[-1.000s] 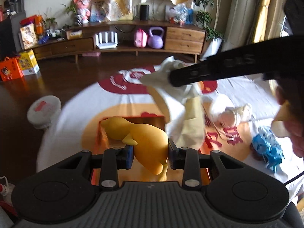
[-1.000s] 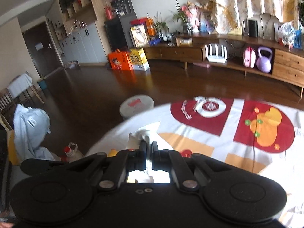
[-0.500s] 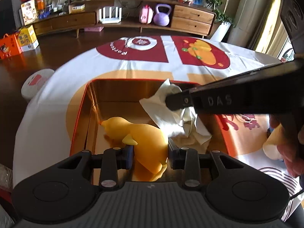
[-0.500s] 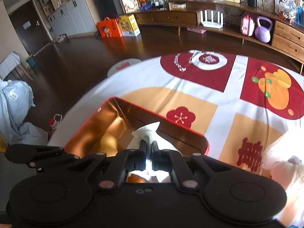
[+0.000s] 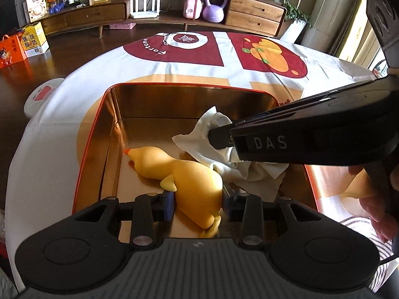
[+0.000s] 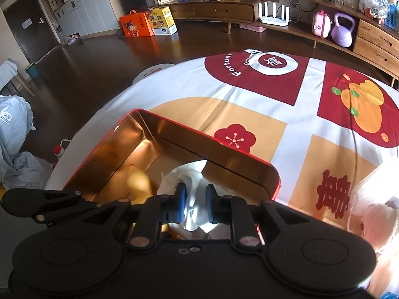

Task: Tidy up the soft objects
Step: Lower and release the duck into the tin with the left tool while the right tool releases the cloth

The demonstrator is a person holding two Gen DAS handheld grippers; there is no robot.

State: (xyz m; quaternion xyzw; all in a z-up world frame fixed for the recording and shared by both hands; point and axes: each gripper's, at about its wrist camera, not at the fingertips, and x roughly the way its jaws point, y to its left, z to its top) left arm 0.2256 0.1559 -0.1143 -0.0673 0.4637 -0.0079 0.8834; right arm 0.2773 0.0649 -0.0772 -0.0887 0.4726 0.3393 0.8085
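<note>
A red tin box with a gold inside (image 5: 89,134) stands on the table; it also shows in the right wrist view (image 6: 249,159). My left gripper (image 5: 198,204) is shut on a yellow soft duck (image 5: 184,174), which lies on the box floor. My right gripper (image 6: 193,204) is inside the box with its jaws parted around a white cloth (image 6: 189,174). In the left wrist view the right gripper's finger (image 5: 219,137) rests on the cloth (image 5: 207,134), right of the duck. The duck's head shows in the right wrist view (image 6: 138,182).
The round table has a red, orange and white cloth (image 5: 194,49). A pale soft thing (image 6: 369,204) lies right of the box. A white stool (image 5: 40,94) stands left of the table. A low wooden shelf (image 5: 174,15) runs along the far wall.
Both grippers came down into the box. The duck now lies on the box floor. The right gripper's jaws went from shut on the cloth to parted around it.
</note>
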